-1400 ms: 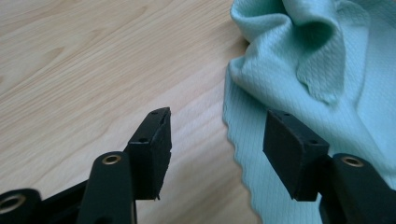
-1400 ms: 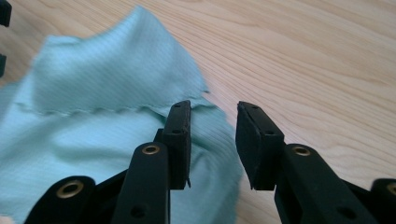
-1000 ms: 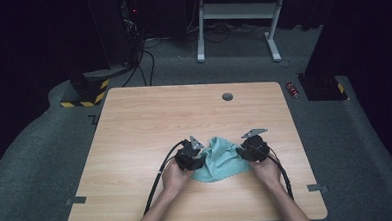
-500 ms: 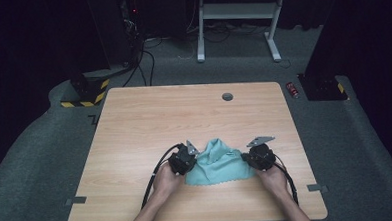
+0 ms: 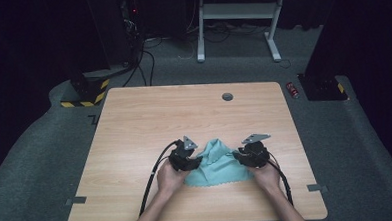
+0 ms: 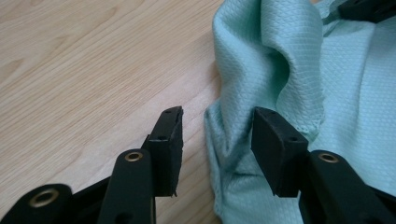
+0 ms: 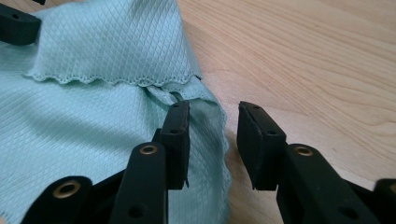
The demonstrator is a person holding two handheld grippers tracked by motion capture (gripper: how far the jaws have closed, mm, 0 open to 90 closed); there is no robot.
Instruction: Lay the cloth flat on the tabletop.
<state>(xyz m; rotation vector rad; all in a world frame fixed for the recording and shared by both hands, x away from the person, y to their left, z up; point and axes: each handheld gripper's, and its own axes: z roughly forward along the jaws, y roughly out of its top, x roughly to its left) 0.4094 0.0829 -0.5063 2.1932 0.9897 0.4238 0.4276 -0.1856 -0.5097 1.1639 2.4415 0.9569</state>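
A: How do the jaws stand?
B: Both have just been opening. The left gripper [image 6: 217, 133] gapes over a fold at the cloth's [image 5: 217, 163] edge, unpinched. The right gripper [image 7: 212, 140] stands apart too, cloth edge between, untouched.
A: And the cloth?
B: Crumpled, lower centre of the table [image 5: 149, 117], between both grippers.
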